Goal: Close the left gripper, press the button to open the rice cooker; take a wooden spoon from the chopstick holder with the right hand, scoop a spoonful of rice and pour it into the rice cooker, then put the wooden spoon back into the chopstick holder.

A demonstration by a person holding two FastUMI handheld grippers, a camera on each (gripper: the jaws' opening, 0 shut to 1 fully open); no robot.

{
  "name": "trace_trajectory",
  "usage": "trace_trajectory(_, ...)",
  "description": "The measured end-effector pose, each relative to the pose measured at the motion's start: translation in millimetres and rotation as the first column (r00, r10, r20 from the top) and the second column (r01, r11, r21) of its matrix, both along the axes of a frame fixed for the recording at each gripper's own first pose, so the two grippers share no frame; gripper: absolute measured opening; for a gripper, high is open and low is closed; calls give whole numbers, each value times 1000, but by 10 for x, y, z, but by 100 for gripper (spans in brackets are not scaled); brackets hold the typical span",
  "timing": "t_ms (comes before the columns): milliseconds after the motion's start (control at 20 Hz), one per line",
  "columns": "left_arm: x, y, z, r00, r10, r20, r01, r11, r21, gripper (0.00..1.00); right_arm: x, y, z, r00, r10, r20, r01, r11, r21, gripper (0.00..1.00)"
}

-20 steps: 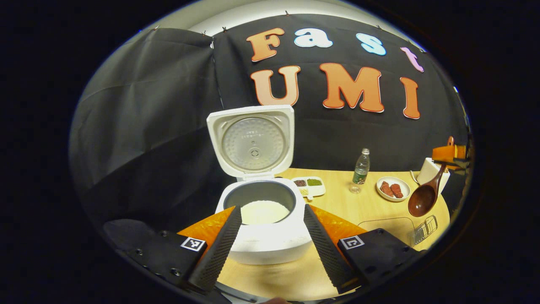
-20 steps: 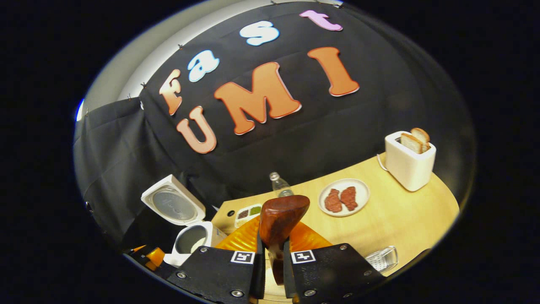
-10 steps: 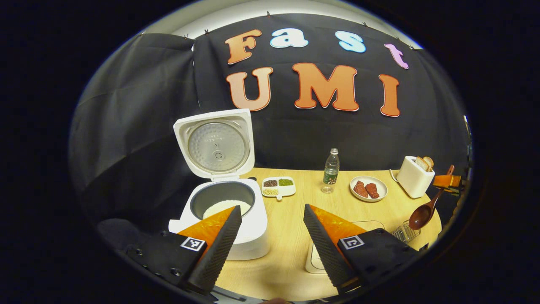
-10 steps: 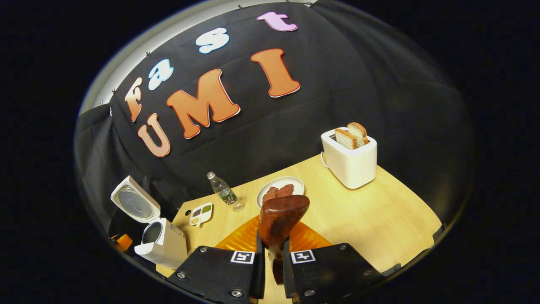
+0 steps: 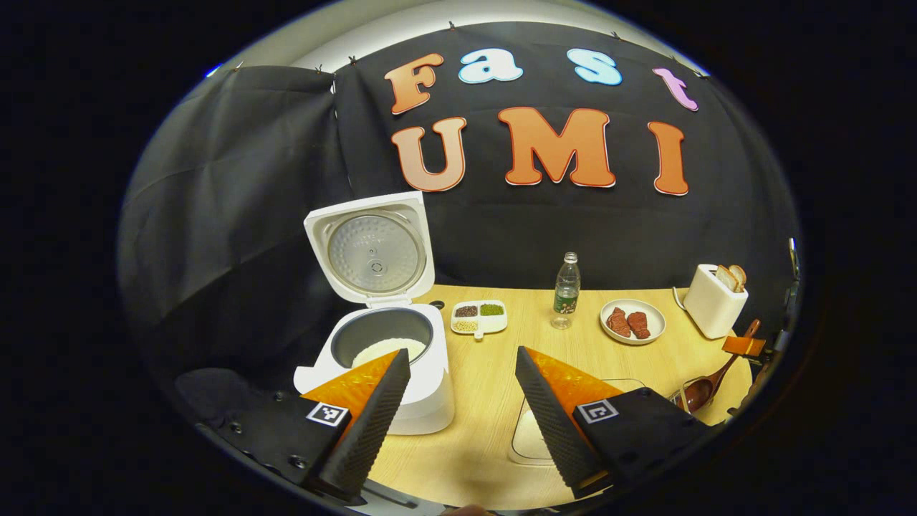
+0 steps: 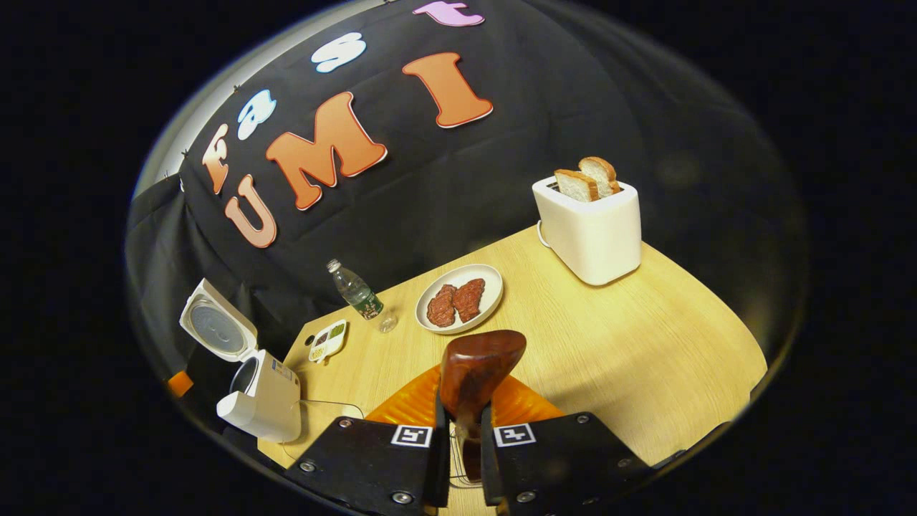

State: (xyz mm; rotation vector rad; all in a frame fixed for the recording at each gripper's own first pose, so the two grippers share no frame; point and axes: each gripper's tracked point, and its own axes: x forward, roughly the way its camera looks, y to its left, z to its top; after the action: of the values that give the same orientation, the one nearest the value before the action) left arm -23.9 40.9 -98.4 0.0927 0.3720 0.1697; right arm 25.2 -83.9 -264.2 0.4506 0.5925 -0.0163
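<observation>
— Can any writing be read near the rice cooker?
— None. The bottle to its right carries a label too small to make out, and the cooker's own panel print is blurred.

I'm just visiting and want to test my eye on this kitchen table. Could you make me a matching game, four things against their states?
Things:
1. white rice cooker
2. white toaster
3. round white plate
4. dark brown wooden spoon

States:
A. carries two reddish-brown pieces of meat
B. gripped between the right gripper's fingers
C. lid up, white rice in its pot
D. two slices of bread sticking out on top

Pairs: 1-C, 2-D, 3-A, 4-B
</observation>
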Motion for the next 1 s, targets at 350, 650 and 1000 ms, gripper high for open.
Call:
trace_trajectory(350,292,533,440,993,95,70,-94,995,-28,96,-29,18,-224,999,7,-42,-7,1000,5,18)
trace_trajectory(650,831,1211,1022,976,150,159,-132,984,-116,100,-137,-34,-164,998,-30,-60,29,999,-15,36)
trace_trajectory(1000,1470,1725,1385,969,141,202,-117,985,-126,96,-272,-323,371,992,-127,2,126,981,-147,80)
